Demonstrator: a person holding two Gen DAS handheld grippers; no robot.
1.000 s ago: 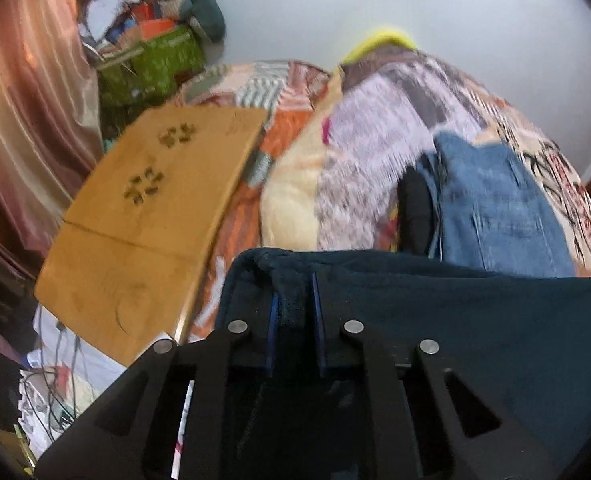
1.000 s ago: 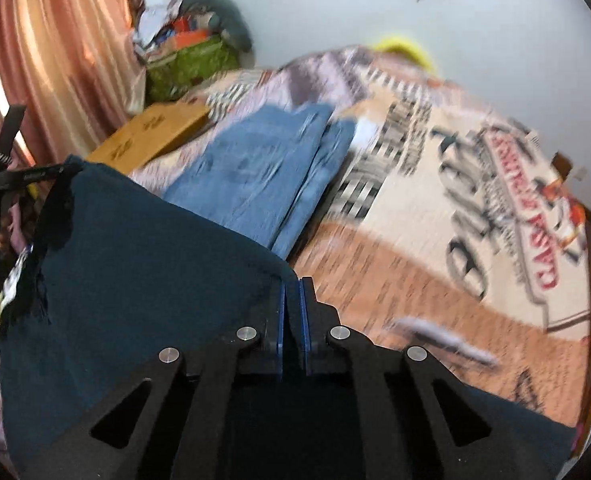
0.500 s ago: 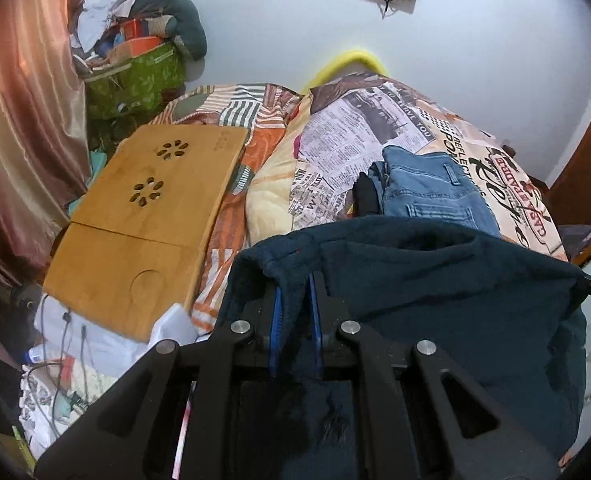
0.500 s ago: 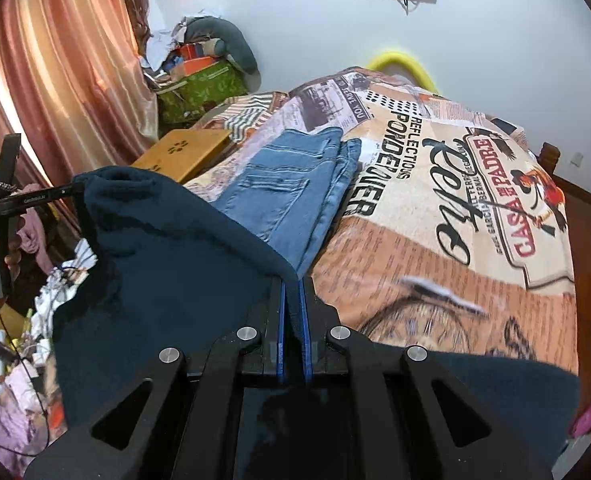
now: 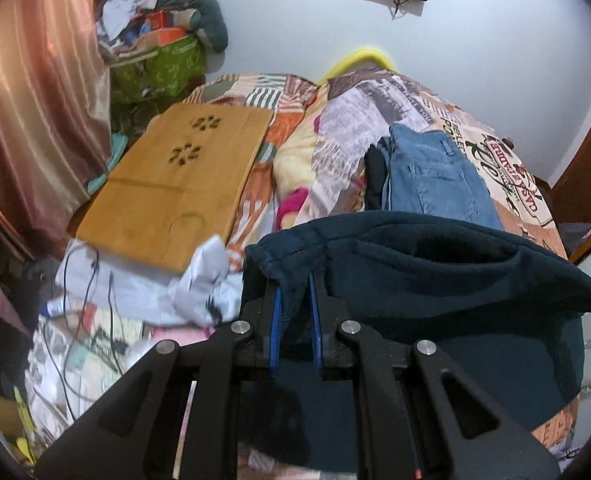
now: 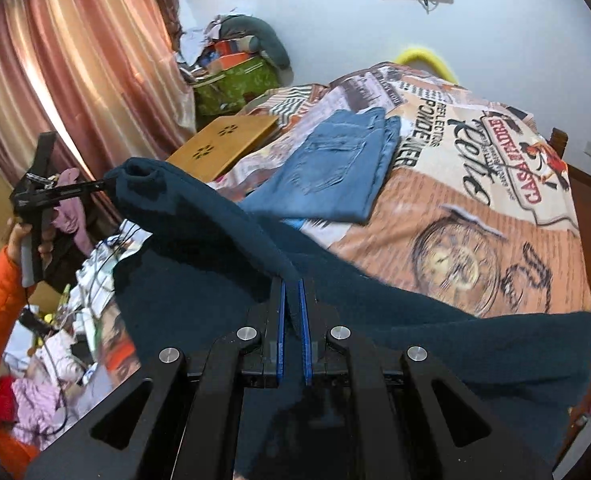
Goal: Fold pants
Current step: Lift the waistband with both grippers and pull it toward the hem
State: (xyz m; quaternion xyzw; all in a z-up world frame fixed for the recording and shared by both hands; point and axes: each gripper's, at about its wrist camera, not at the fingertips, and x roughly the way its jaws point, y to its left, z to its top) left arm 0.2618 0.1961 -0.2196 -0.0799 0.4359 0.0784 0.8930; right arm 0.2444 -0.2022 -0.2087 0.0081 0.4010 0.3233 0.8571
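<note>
Holding dark teal fleece pants (image 6: 223, 240) stretched between both grippers.
Left hand-held gripper (image 6: 105, 185) at 10 o'clock of right hand-held gripper (image 6: 293, 300); both clamped on hem, bed (image 6: 475, 216) at 12 o'clock.

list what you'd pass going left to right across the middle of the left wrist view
pink-brown curtain → wooden lap desk → yellow blanket → black garment → folded blue jeans → newspaper-print bedspread → brown wooden frame at the right edge
</note>
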